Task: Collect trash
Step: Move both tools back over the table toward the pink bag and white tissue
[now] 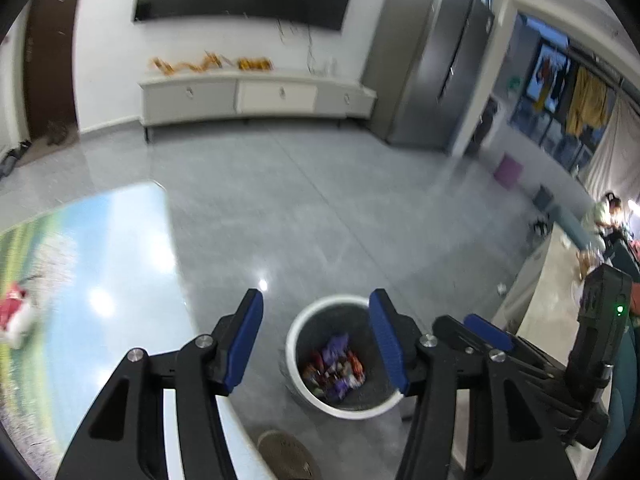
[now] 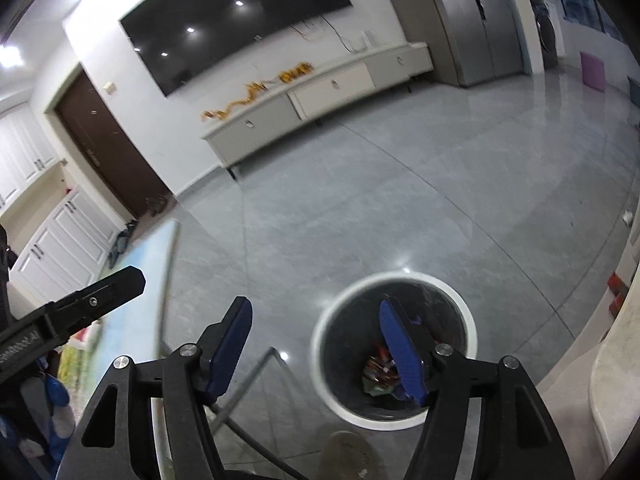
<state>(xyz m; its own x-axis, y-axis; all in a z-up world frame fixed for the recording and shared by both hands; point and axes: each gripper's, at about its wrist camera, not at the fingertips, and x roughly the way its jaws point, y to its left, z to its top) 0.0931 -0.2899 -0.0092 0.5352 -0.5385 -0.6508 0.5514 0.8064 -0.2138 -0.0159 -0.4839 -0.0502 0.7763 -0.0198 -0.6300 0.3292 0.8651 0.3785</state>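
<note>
**Only one scrap of lettering legible**

From my right wrist view I can read white letters, cut off at the frame edge, roughly "enRobot.AI", on the black body of the left gripper (image 2: 72,304). Wrappers in the bin (image 1: 296,344) carry print too blurred to read.

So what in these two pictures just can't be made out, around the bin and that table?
- Trash in the bin: the left wrist view shows blurred colourful wrappers; individual items are unreadable. In the right wrist view the right gripper finger covers part of the pile.
- Red and white thing on the table: smeared and cut off at the left wrist picture's edge.
- Round object below the bin: cut off by the bottom edge.
</note>
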